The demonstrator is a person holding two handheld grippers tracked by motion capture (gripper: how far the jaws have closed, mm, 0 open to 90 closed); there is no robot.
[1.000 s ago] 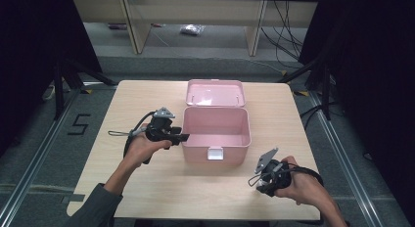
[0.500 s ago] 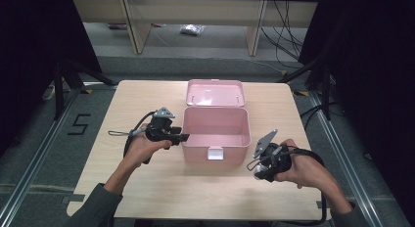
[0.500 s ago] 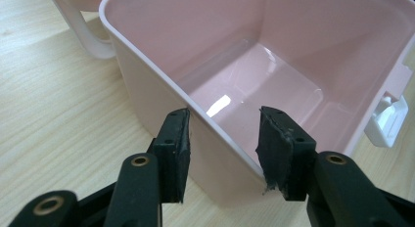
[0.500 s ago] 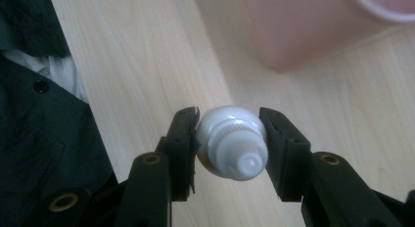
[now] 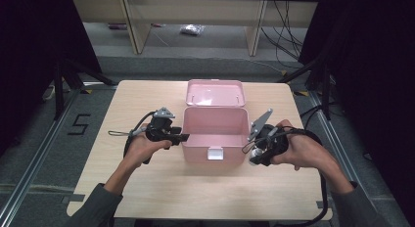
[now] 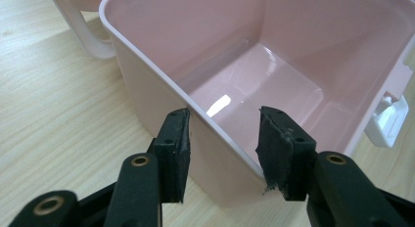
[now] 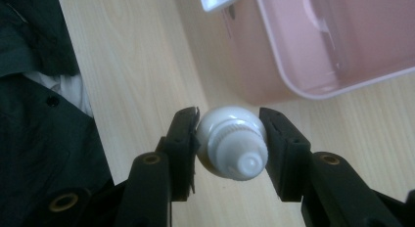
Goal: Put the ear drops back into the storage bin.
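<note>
At the centre of the tabletop, one pink box stood open with its lid thrown back, the left tongs straddling its near-left wall, one pad each side but no squeeze visible, seemingly to steady it. Just beside the box's right wall, the right tongs pinched a single white capped tube, apparently bound for the empty interior

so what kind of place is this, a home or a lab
Most likely a lab or recording bay, not a home: the wooden table stands alone on a grey floor between dark curtains, with loose cables at the back and a taped number 5 beside it.
</note>
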